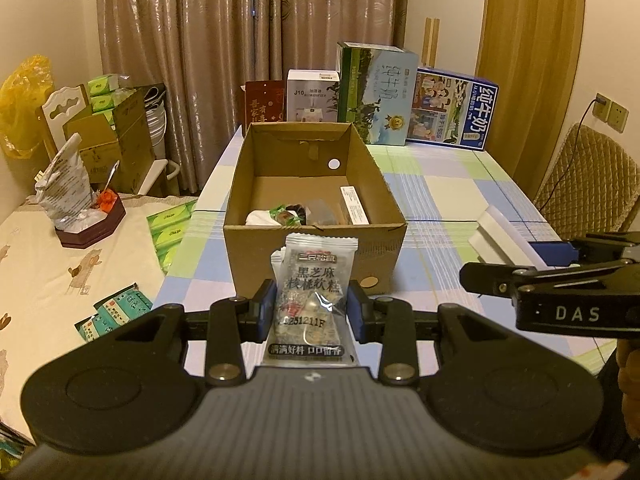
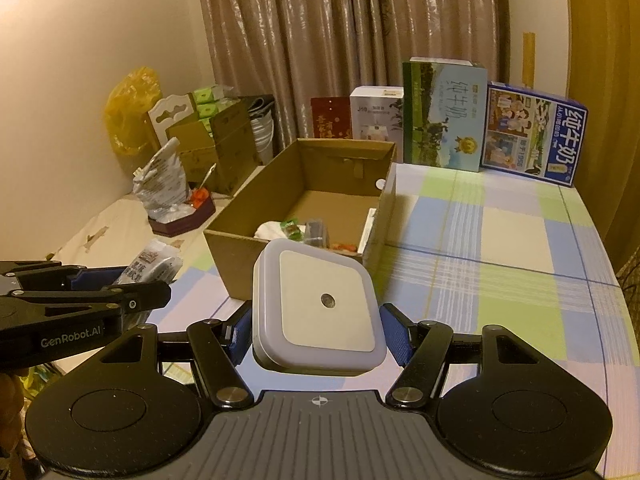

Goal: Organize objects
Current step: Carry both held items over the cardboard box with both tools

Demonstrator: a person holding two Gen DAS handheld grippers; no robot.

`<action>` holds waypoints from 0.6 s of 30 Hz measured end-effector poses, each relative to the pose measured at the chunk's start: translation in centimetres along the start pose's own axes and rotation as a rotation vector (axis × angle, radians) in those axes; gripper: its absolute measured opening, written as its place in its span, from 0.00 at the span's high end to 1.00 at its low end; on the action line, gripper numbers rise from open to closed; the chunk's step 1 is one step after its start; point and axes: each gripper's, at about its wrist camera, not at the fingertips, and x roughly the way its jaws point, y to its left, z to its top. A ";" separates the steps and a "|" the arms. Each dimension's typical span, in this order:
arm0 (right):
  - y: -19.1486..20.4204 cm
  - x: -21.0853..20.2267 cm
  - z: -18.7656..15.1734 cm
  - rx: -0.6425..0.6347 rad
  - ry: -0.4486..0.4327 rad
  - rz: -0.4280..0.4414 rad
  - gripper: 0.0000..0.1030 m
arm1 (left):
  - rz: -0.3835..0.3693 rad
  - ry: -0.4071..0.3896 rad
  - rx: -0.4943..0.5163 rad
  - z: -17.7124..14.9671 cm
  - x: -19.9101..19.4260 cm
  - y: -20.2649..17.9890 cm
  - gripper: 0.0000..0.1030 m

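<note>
My left gripper (image 1: 312, 312) is shut on a clear snack packet (image 1: 314, 300) with black Chinese print, held upright just in front of the open cardboard box (image 1: 256, 236). My right gripper (image 2: 316, 328) is shut on a white square night light (image 2: 320, 308) with a small round sensor, held above the table near the box's (image 2: 228, 248) front corner. The box holds several small wrapped items (image 1: 288, 216) and a slim white carton (image 1: 354, 204). The right gripper with the night light (image 1: 504, 240) shows at the right of the left wrist view. The left gripper and packet (image 2: 148, 268) show at the left of the right wrist view.
The table has a checked cloth (image 2: 500, 264). Two milk cartons (image 1: 374, 96) (image 1: 452, 108), a white humidifier box (image 1: 312, 96) and a red card (image 1: 264, 100) stand along the back edge. A second table at the left (image 1: 48, 272) carries tissue packs (image 1: 168, 232), a foil bag and a dark tray.
</note>
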 end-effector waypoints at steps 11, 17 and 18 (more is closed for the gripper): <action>-0.3 3.8 3.6 -0.014 0.006 -0.002 0.39 | -0.015 0.008 0.005 3.0 3.4 1.8 0.69; -0.9 6.9 6.2 -0.026 0.018 -0.004 0.39 | -0.025 0.008 0.006 5.8 6.5 2.8 0.69; -1.0 7.5 6.7 -0.028 0.021 -0.005 0.39 | -0.027 0.009 0.006 6.3 7.3 3.1 0.69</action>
